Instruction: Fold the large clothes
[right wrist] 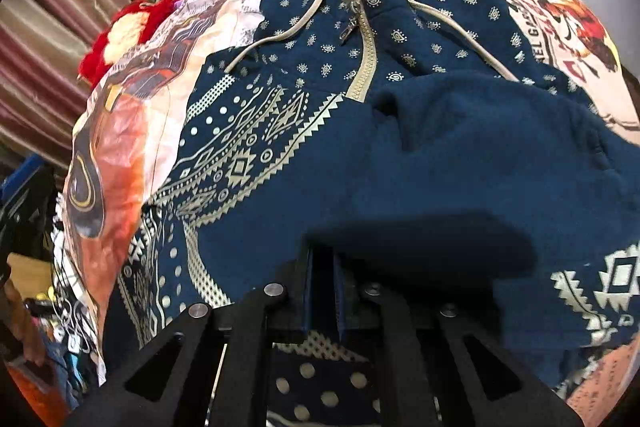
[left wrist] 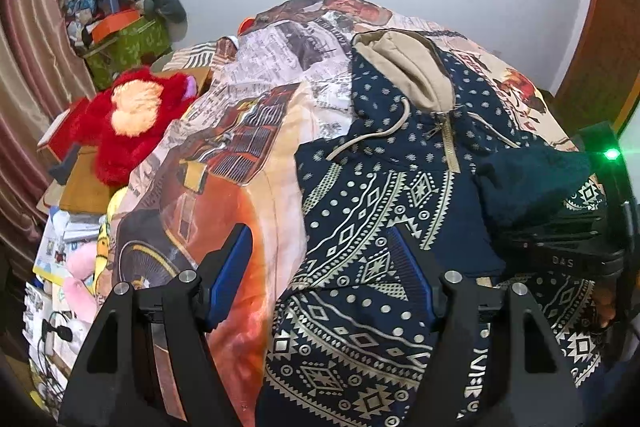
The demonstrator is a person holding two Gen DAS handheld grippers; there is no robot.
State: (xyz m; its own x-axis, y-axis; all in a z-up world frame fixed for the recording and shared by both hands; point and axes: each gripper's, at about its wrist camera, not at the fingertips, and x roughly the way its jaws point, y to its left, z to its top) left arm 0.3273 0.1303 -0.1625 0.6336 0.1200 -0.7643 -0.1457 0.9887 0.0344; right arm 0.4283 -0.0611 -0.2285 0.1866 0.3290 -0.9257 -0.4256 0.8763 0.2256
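Soft, even indoor light fills both fisheye views, whose edges curve into black corners. A green lamp flares at the right. The dark navy fleece fold casts a deep shadow beneath itself.

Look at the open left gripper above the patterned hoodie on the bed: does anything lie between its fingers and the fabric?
Nothing visible does. The left gripper hangs open directly over the hoodie, with only bare patterned cloth beneath it. The right gripper is shut on a folded-over plain navy part, off to the side, not in the left's path.
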